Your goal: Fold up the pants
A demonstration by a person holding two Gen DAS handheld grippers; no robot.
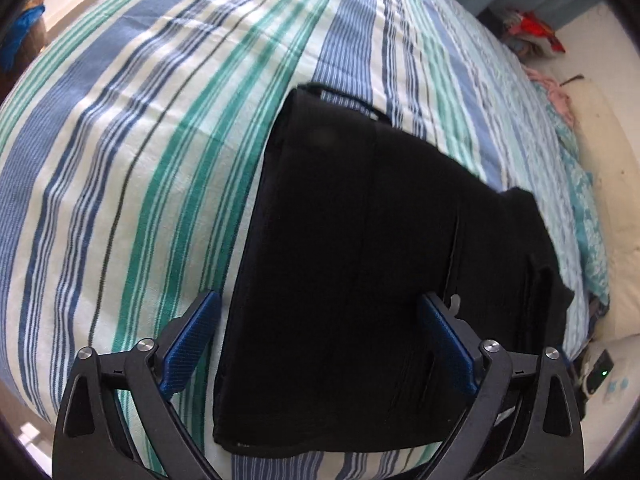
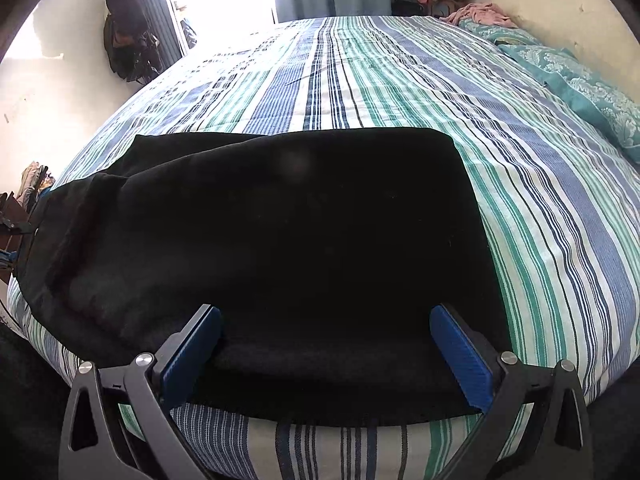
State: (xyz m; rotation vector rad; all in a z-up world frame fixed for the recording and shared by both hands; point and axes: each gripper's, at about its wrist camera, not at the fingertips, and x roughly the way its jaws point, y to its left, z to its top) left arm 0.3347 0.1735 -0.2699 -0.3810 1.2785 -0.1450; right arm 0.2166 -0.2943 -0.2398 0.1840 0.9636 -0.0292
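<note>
The black pants (image 2: 280,248) lie folded on the striped bed (image 2: 400,92), near edge just inside the bed's front edge, with wide bare cover beyond and to either side. The left claw (image 1: 320,320) tilts steeply down over one end, released, jaws spread wide above the cloth. The right claw (image 2: 326,332) angles down at the front edge, released, straddling the cloth.

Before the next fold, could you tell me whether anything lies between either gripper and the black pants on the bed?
Nothing visible does. The pants lie bare on the striped bedspread, directly under the open left gripper and the open right gripper. The pillows and pink cloth sit well away by the wall.
</note>
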